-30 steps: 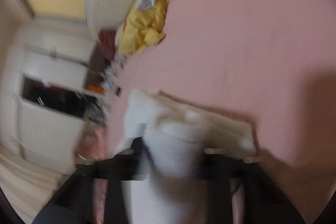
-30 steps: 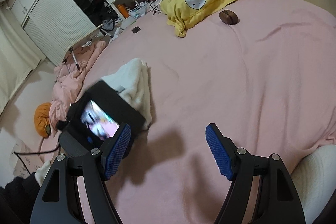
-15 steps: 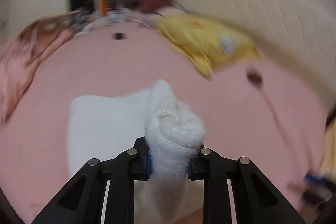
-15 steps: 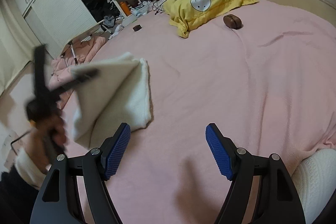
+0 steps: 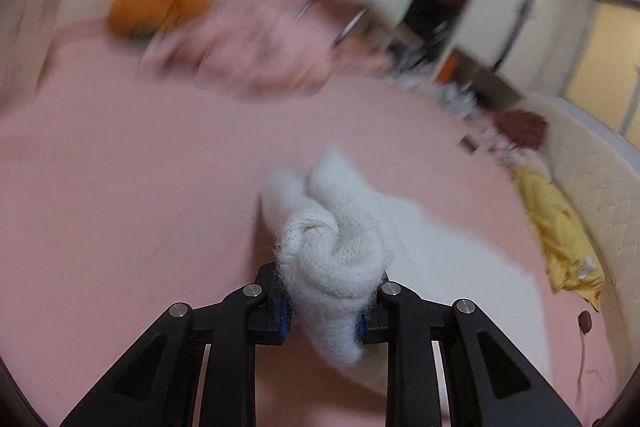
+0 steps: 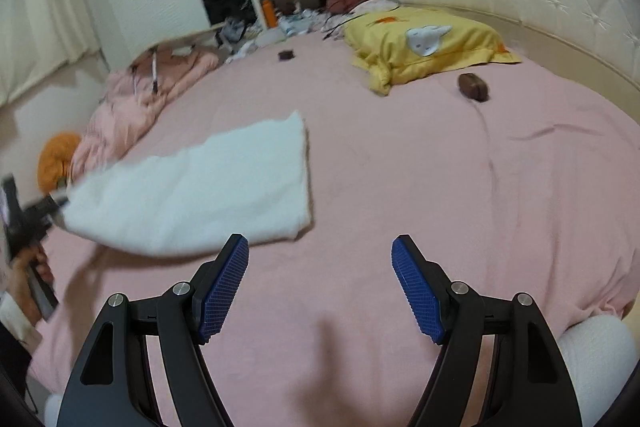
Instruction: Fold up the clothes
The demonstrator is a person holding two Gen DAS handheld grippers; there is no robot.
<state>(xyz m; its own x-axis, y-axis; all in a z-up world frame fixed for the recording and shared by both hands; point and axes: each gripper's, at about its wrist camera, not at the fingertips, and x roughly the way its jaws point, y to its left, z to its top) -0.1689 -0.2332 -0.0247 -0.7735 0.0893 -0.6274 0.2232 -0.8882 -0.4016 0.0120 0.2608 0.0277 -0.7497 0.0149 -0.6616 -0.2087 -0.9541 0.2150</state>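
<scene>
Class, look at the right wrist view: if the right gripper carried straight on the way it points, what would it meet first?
Most likely the bare pink bedspread. The right gripper stands open and empty; the white garment lies left of its line, though depth is uncertain.

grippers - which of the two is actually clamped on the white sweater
The left gripper: its jaws pinch a bunched wad of the white sweater. The right gripper stands open over bare pink bedspread.
</scene>
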